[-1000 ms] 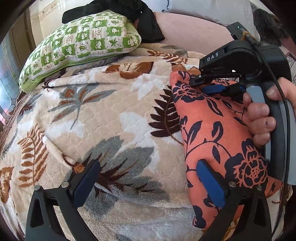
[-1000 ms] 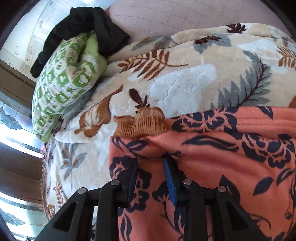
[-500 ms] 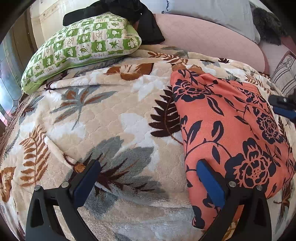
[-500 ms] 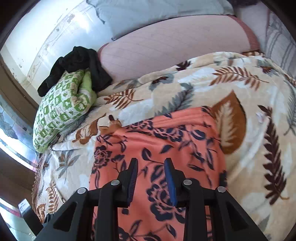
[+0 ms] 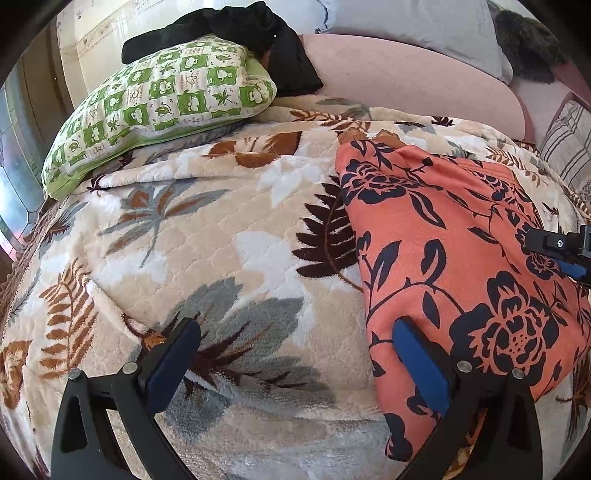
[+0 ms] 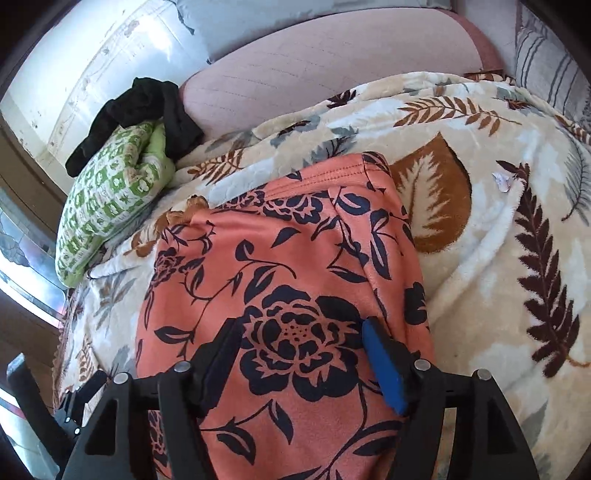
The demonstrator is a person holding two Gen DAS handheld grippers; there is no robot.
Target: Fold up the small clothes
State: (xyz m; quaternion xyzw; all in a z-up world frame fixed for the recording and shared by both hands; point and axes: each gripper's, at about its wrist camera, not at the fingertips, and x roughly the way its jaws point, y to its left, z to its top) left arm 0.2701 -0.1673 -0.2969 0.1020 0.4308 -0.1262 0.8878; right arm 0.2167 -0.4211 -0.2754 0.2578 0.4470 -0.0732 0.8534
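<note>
Garment: an orange fleece garment with dark navy flowers (image 6: pixel 280 295) lies folded on the cream leaf-patterned bed blanket (image 5: pixel 207 236).
Left gripper (image 5: pixel 295 365): jaws wide apart, empty, at the garment's left edge.
Right gripper (image 6: pixel 301 363): jaws opening above the garment, gripping nothing.
Behind: a green-and-white checked pillow (image 5: pixel 166 107) under a black cloth (image 5: pixel 236 26).

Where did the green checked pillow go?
The green checked pillow lies at the upper left in both views, at the head of the leaf-print blanket, with black clothing draped over its far end.
</note>
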